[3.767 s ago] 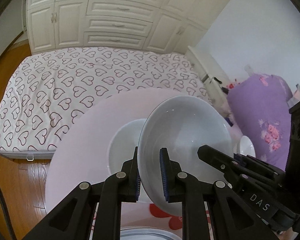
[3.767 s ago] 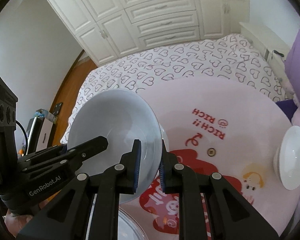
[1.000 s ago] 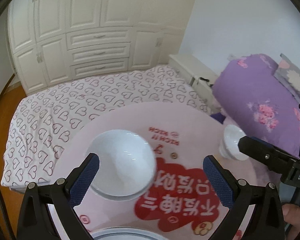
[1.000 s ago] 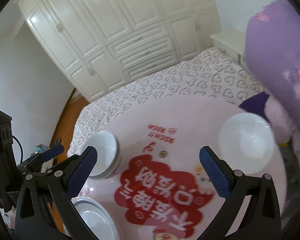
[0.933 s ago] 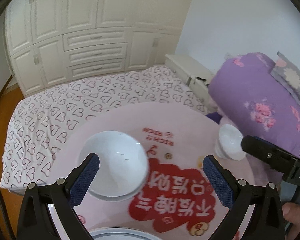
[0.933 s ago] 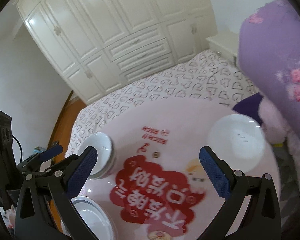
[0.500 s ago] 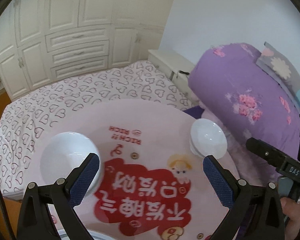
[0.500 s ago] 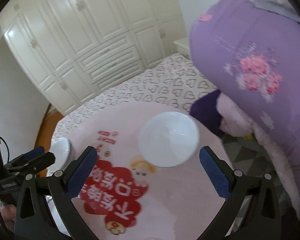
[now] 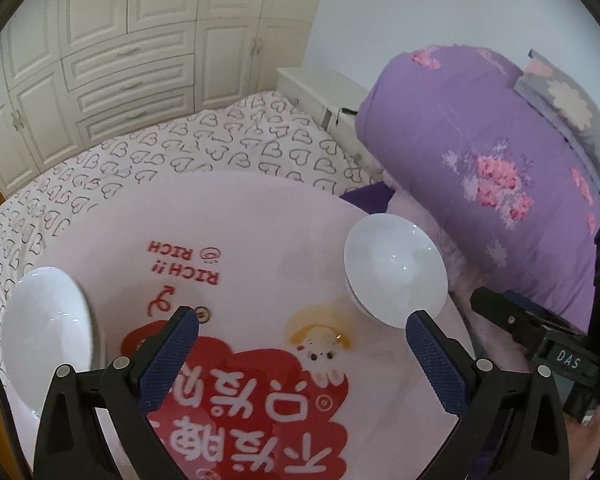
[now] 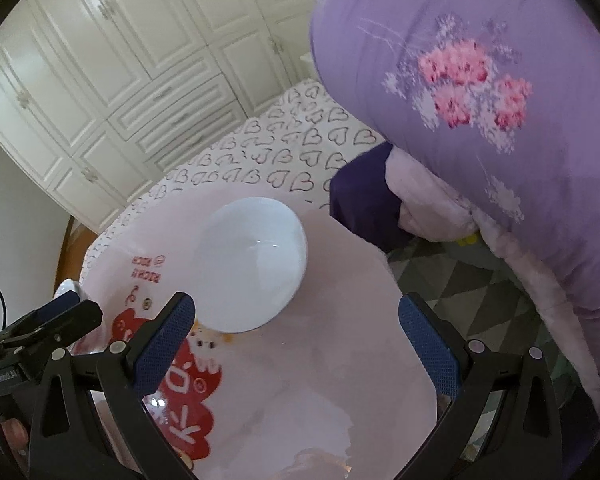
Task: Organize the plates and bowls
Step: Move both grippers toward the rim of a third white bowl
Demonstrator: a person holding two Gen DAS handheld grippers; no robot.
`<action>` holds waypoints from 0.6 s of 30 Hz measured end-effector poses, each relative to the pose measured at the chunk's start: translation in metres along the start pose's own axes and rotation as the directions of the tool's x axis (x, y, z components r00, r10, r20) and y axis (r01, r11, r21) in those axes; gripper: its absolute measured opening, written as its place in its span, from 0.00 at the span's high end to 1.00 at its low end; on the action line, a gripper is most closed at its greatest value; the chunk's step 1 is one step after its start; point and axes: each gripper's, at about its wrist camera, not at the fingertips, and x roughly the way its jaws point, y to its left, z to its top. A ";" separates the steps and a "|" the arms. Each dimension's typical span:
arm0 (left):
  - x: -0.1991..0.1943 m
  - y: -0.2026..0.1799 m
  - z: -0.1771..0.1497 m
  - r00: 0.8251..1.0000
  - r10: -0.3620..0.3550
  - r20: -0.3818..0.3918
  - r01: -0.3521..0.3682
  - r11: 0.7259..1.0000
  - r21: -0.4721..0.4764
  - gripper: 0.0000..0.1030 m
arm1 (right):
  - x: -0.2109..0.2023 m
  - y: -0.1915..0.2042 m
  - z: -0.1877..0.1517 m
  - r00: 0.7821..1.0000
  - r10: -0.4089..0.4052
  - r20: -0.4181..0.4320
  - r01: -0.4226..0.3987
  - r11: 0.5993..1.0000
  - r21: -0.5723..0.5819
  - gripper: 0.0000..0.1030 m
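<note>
A single white bowl [image 9: 396, 270] stands alone near the right edge of the round pink table [image 9: 252, 216]. In the right wrist view the same bowl [image 10: 252, 260] lies just beyond the tips of my open right gripper [image 10: 296, 312], slightly left of centre. A stack of white bowls [image 9: 46, 336] rests at the table's left edge. My left gripper [image 9: 302, 326] is open and empty above the table's red print, between the stack and the lone bowl. The right gripper's black body [image 9: 540, 332] shows at the right of the left wrist view.
A purple flowered quilt [image 10: 480, 92] bulges close to the table's right side. A bed with a heart-print sheet [image 9: 172, 152] lies behind the table, white wardrobes [image 9: 120, 40] beyond it. Grey patterned floor [image 10: 460, 280] shows off the table's right edge.
Both grippers let go of the bowl they held, leaving it on the left stack, and opened wide. Both then swung right; the lone bowl now sits close before the right gripper.
</note>
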 end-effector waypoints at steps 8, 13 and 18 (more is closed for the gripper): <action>0.055 -0.009 0.011 0.997 -0.012 -0.074 0.011 1.000 -0.015 0.01 | 0.024 -0.007 0.006 0.999 0.002 -0.040 -0.001 1.000 0.008 0.10; 0.082 -0.012 0.016 0.993 -0.025 -0.113 0.022 0.999 -0.023 0.08 | 0.035 -0.008 0.008 0.998 0.008 -0.066 -0.008 1.000 0.009 0.25; 0.101 -0.009 0.020 0.989 -0.046 -0.138 0.039 0.998 -0.051 0.22 | 0.045 -0.009 0.009 0.996 0.011 -0.086 -0.010 1.000 0.016 0.36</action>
